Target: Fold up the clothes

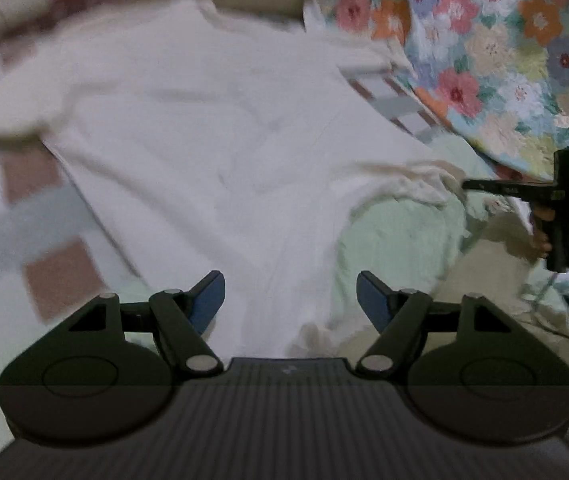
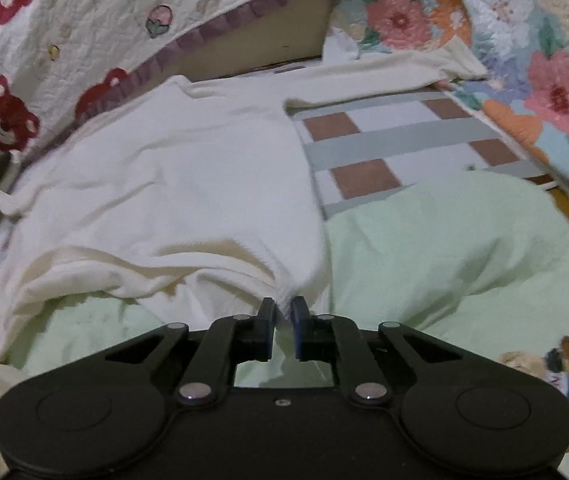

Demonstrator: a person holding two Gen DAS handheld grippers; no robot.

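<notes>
A white long-sleeved shirt (image 1: 220, 128) lies spread on the bed, blurred in the left wrist view. My left gripper (image 1: 290, 286) hangs open just above its near hem, nothing between the blue pads. At the right of that view the right gripper (image 1: 468, 185) pinches the shirt's hem corner, with a hand behind it. In the right wrist view the right gripper (image 2: 283, 307) is shut on a bunched corner of the shirt (image 2: 172, 184), pulling the hem into folds. One sleeve (image 2: 384, 74) stretches toward the far right.
A checked sheet (image 2: 396, 136) and a pale green blanket (image 2: 444, 240) cover the bed under the shirt. A bear-print quilt (image 2: 64, 40) rises at the far left, a floral quilt (image 2: 532, 48) at the right. A printed cushion (image 2: 564, 364) lies near right.
</notes>
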